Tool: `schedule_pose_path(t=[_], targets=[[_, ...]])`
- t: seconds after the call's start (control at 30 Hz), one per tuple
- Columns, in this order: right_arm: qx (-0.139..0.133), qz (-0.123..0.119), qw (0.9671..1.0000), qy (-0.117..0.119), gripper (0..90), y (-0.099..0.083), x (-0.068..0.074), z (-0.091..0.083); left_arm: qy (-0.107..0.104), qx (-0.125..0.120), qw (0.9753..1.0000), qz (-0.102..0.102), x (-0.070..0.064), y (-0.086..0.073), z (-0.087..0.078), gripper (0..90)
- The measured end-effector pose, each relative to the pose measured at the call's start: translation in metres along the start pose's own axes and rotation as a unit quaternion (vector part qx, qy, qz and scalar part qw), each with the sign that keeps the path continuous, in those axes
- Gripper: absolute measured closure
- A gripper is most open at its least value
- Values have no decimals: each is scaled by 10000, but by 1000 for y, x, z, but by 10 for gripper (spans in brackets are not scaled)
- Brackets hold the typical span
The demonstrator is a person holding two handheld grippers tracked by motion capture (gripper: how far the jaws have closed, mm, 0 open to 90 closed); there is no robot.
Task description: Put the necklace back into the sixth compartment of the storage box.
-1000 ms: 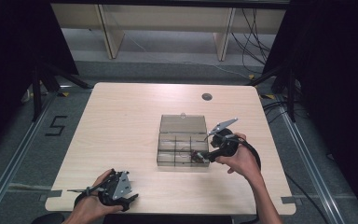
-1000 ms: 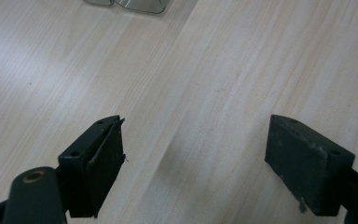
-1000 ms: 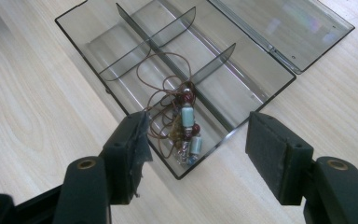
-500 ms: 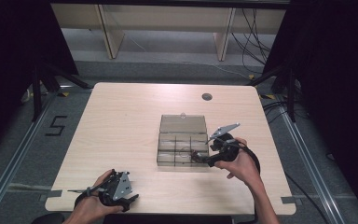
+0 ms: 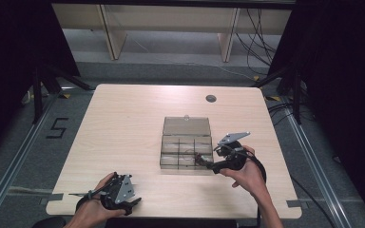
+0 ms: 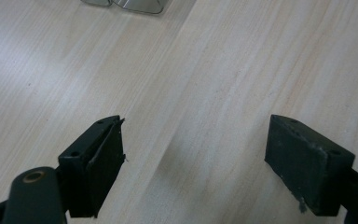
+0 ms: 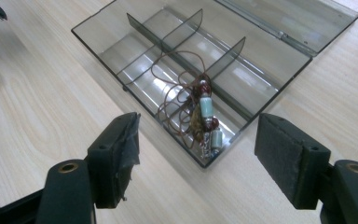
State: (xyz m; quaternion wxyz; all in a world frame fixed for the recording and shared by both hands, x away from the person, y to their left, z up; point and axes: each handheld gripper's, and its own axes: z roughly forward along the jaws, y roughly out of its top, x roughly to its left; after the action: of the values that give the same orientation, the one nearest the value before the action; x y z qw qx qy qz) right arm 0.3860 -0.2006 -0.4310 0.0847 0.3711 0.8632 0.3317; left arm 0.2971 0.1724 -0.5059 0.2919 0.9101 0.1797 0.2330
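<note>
A: What lies on the counter (image 5: pixel 123 123)?

B: A clear compartment box (image 5: pixel 186 147), lid open, stands right of centre. A beaded cord necklace (image 7: pixel 200 116) sits in its near right corner compartment.

A: And the grippers?

B: The right gripper (image 7: pixel 196 158) hovers just beside that corner, jaws wide apart and empty. The left gripper (image 6: pixel 196 154), at the near left edge, has its jaws apart over bare wood.

Overhead camera – two close jaw-cameras
</note>
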Motion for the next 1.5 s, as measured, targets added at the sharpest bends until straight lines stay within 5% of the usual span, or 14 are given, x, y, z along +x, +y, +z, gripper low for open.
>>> schedule_pose_path(t=[0.17, 0.23, 0.57, 0.93, 1.13, 1.43, 1.5], targets=[[-100, 66, 9999, -33, 313, -6, 1, 0, -4, -39, 10000, -26, 0, 0, 0, 190], [-94, -114, 9999, -32, 312, -7, -1, 0, -6, -40, 10000, -31, 1, 0, 0, 190], [-156, 140, 9998, -24, 289, -13, 5, -2, 13, -27, 10000, -14, 1, 0, -1, 190], [-236, 5, 9996, -121, 237, -21, 6, 1, 38, -19, 10000, -4, 2, 0, -2, 190], [-152, 171, 9997, -83, 218, -24, 7, -2, 34, -17, 10000, -28, 2, 1, -3, 190], [-201, 102, 9996, -165, 202, -30, 5, -1, 41, 7, 10000, -11, 2, 1, -3, 190], [-282, 255, 9992, -141, 201, -32, 7, 1, 42, 10, 10000, -12, 2, 1, -3, 190]])
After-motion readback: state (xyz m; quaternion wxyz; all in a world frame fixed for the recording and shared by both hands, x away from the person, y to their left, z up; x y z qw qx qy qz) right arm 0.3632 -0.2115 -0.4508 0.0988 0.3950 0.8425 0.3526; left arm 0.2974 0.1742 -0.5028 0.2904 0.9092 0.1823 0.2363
